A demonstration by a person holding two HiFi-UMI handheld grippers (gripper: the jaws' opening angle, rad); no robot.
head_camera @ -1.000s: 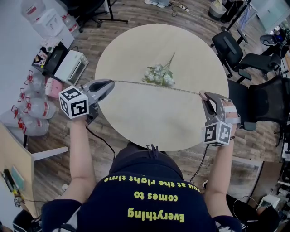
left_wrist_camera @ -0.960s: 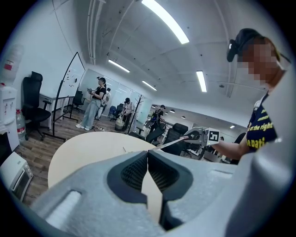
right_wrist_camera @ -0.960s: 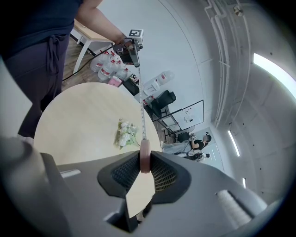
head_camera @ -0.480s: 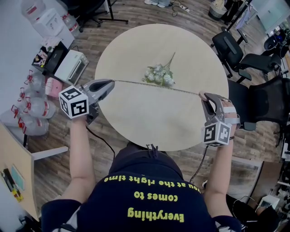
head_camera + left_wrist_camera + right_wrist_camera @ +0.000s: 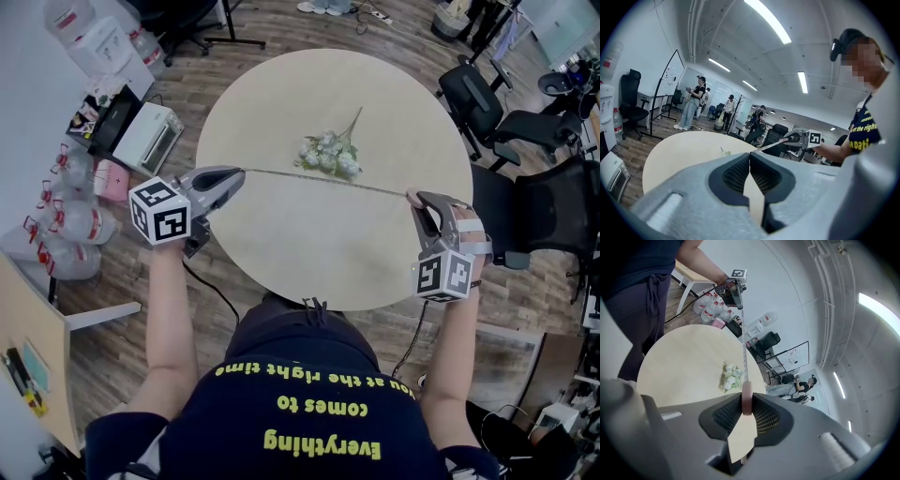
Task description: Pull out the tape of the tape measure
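1. The left gripper hung at the left edge of the round table. Its jaws were pinched together on the end of the tape.
2. The tape ran taut across the table from that gripper to the other one. It passed just on the person's side of a bunch of flowers lying near the middle.
3. The right gripper was at the table's right edge, its jaws narrowly apart and clamped on the pink tape measure case.

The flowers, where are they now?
Head view: the flowers lie centrally on the table, just beyond the tape stretched between the left gripper and the right gripper.
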